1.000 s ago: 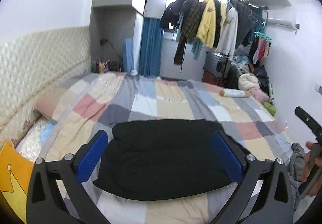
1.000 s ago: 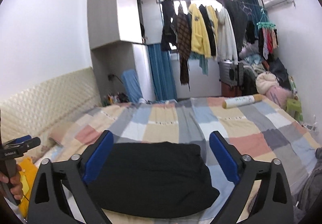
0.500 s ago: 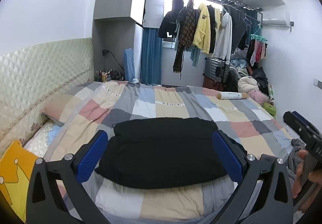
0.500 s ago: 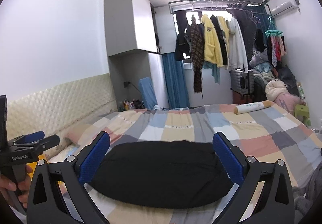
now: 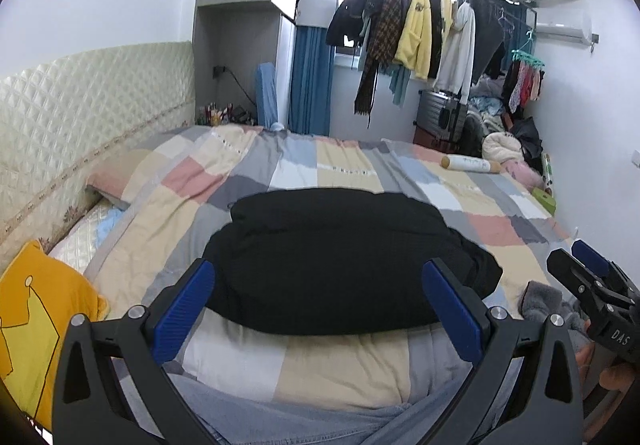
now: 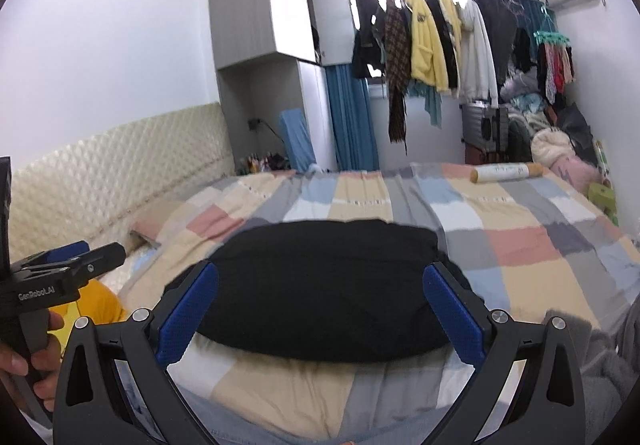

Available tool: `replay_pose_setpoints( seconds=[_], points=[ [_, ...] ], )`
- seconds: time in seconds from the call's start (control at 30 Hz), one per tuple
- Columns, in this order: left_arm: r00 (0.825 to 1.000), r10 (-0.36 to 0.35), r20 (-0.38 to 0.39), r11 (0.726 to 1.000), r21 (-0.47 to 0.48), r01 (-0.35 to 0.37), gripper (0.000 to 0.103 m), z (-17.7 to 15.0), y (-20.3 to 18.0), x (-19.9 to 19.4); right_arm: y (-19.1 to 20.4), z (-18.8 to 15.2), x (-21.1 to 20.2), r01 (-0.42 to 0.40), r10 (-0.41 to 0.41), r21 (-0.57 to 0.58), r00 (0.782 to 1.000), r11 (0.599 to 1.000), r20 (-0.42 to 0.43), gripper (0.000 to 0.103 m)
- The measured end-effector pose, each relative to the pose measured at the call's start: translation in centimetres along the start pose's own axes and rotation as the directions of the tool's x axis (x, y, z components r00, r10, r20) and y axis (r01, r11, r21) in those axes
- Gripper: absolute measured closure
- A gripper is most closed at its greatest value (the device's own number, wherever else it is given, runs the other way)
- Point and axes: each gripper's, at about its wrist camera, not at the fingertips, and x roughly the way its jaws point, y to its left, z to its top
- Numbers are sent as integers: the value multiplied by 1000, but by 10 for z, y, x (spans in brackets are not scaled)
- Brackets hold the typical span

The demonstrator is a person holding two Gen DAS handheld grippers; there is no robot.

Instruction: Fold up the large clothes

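Left gripper (image 5: 320, 301) spread wide, holding nothing, held back above the near edge of the bed; right gripper (image 6: 320, 305) likewise agape and empty. Black garment (image 5: 344, 257) lies folded into a compact rectangle on the patchwork quilt (image 5: 340, 173), centred between both sets of fingers, untouched. Judgement: both tools are pulled clear so the fold can sit undisturbed; folding of this piece looks essentially complete. Grey clothing (image 5: 544, 301) waits at the right edge.

yellow cushion (image 5: 36, 329) cut by left edge, grey garment (image 5: 548, 303) half behind right gripper (image 5: 588, 269) — unclear
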Motion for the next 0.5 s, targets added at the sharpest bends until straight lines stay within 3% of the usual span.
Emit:
replay_pose_setpoints(
  seconds=[0.5],
  points=[
    [998,27,-61,999,-15,-28,0,-17,-2,15,-8,-26,14,39,-38,21,996,999,-79,0]
  ],
)
